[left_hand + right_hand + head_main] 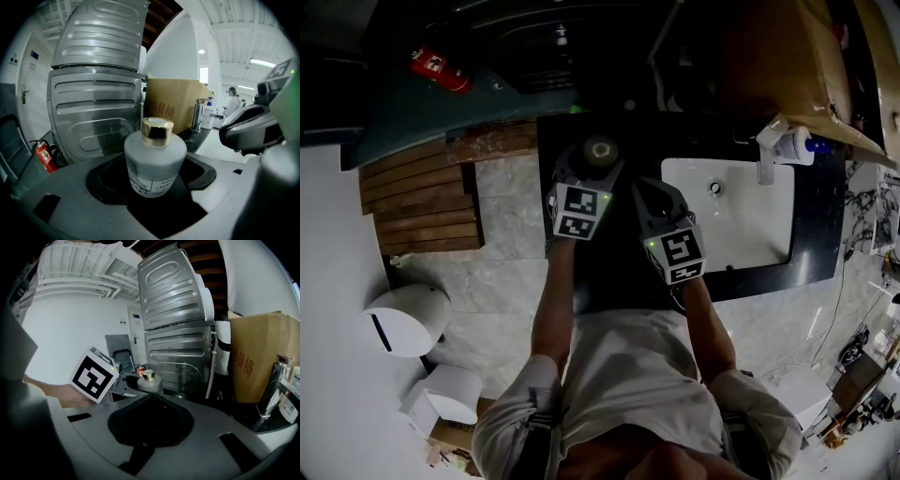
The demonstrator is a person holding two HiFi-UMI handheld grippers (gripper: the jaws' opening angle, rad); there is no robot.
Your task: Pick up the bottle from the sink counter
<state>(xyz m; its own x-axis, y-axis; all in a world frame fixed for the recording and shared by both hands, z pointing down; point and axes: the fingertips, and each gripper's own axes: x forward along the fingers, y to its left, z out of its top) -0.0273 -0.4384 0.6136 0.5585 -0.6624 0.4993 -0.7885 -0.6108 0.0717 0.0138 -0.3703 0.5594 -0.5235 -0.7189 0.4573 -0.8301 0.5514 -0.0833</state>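
Note:
A frosted glass bottle (pixel 153 165) with a gold cap stands upright between the jaws of my left gripper (pixel 154 187), which is shut on its body. From the head view I see the bottle's cap (pixel 600 150) from above, at the tip of the left gripper (pixel 596 161), over the dark counter (pixel 619 272) left of the sink. My right gripper (pixel 649 192) hovers just to the right of it, jaws together with nothing in them. In the right gripper view (pixel 151 399) the bottle (pixel 149 380) shows beyond the jaws, beside the left gripper's marker cube (pixel 93 376).
A white sink basin (pixel 750 234) is set in the counter at the right, with a chrome tap (pixel 766 161) and a blue-capped pump bottle (pixel 794 145) behind it. A cardboard box (pixel 787 66) and a ribbed metal unit (pixel 96 93) stand at the back. A red fire extinguisher (pixel 441 70) lies far left.

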